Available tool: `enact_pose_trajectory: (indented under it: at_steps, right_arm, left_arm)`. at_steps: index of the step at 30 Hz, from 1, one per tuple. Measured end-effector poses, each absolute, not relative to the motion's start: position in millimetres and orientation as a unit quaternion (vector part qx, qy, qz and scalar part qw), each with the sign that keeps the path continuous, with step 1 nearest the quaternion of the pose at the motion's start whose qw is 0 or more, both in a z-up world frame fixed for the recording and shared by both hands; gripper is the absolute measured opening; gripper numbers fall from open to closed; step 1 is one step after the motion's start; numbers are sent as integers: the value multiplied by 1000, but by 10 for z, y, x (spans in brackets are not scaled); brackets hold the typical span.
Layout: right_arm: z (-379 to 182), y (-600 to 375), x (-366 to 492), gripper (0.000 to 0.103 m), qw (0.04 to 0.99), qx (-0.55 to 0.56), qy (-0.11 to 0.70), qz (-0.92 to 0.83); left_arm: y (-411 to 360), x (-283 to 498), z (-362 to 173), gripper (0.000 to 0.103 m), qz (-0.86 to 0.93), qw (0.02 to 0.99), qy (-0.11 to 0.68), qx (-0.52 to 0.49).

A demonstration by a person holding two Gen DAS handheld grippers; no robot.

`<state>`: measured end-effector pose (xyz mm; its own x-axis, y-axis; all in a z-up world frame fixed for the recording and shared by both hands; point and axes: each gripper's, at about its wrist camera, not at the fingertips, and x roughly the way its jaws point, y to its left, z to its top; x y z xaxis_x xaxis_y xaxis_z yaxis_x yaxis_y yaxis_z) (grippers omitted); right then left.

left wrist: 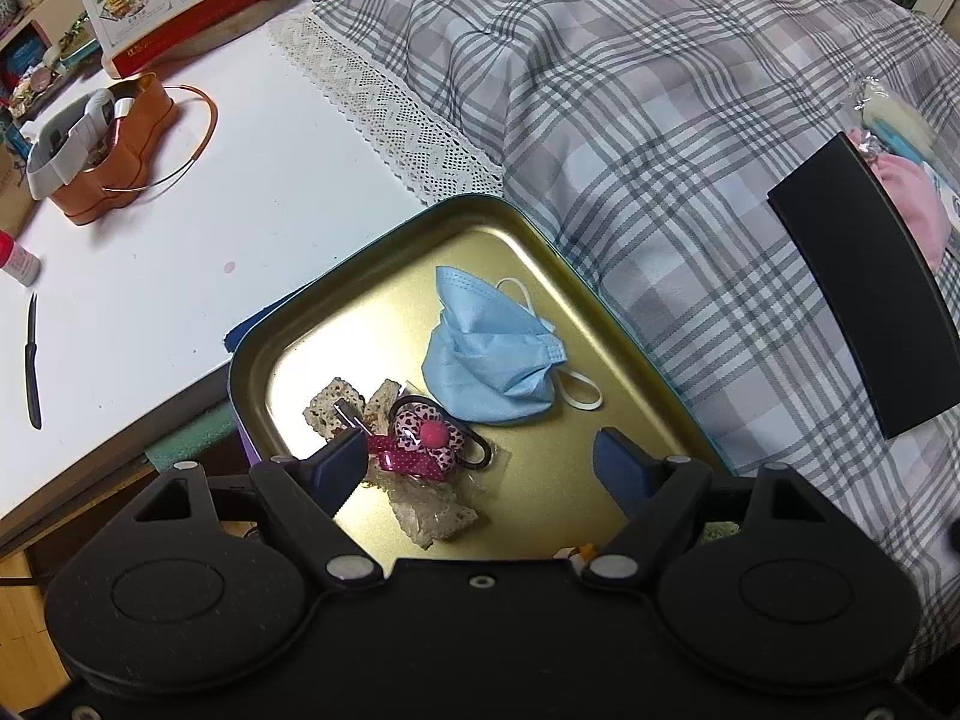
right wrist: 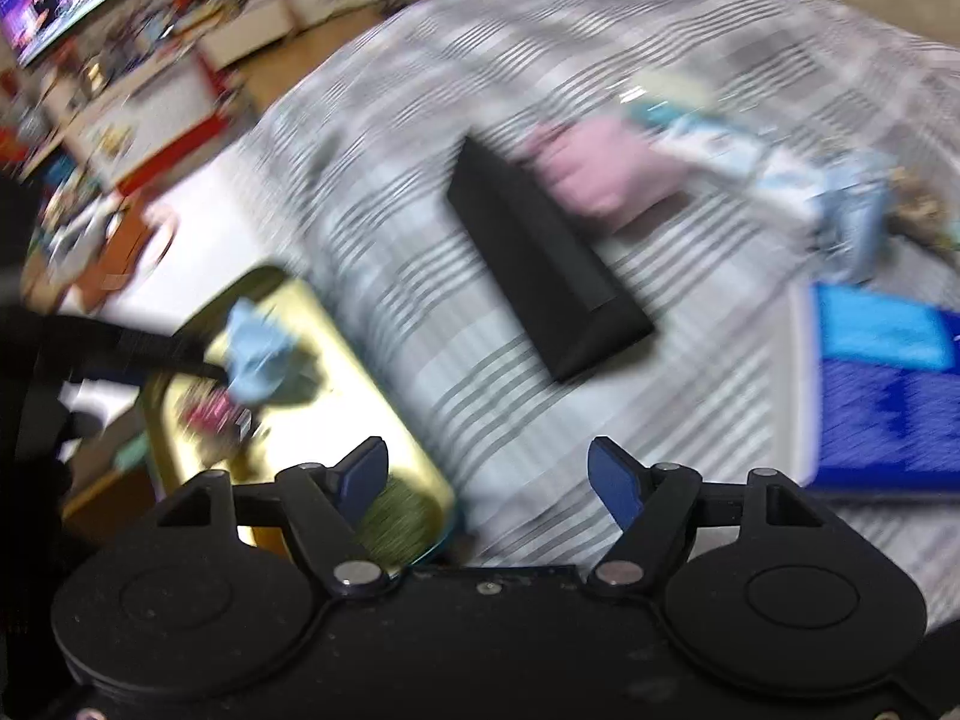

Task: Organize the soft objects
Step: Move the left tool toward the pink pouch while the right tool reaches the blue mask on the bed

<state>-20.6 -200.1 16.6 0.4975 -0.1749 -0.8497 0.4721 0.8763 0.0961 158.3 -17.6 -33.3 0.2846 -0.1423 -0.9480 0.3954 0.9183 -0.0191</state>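
A gold metal tray (left wrist: 540, 228) lies at the edge of the plaid bedding; it also shows in the blurred right wrist view (right wrist: 336, 324). In it lie a crumpled blue face mask (left wrist: 486, 348), a pink spotted hair tie with a bow (left wrist: 426, 438) and beige lace pieces (left wrist: 432, 516). My left gripper (left wrist: 480, 468) is open and empty, low over the tray's near side, its left finger beside the hair tie. My right gripper (right wrist: 487, 480) is open and empty above the bedding. A pink soft pouch (right wrist: 594, 174) lies behind a black box (right wrist: 540, 264); both also show in the left wrist view.
The plaid bedding (left wrist: 660, 120) has a lace border (left wrist: 390, 114) against a white table (left wrist: 150, 240). On the table stand an orange tin (left wrist: 114, 144) with a hoop, a calendar (left wrist: 180, 0), a small bottle and a black pen (left wrist: 31, 360). A blue book (right wrist: 888, 396) and packets lie at right.
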Motion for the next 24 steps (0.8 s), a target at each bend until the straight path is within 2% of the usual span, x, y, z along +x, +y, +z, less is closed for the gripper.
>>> enact_pose_trajectory:
  at_steps: [12, 24]
  right_arm:
    - [370, -3317, -592, 75, 824, 211, 395, -346]
    - [402, -4624, -717, 76, 754, 302, 333, -479]
  left_arm:
    - [-410, 1489, -396, 78, -189, 789, 567, 138]
    - [-710, 1434, -413, 78, -214, 783, 564, 153]
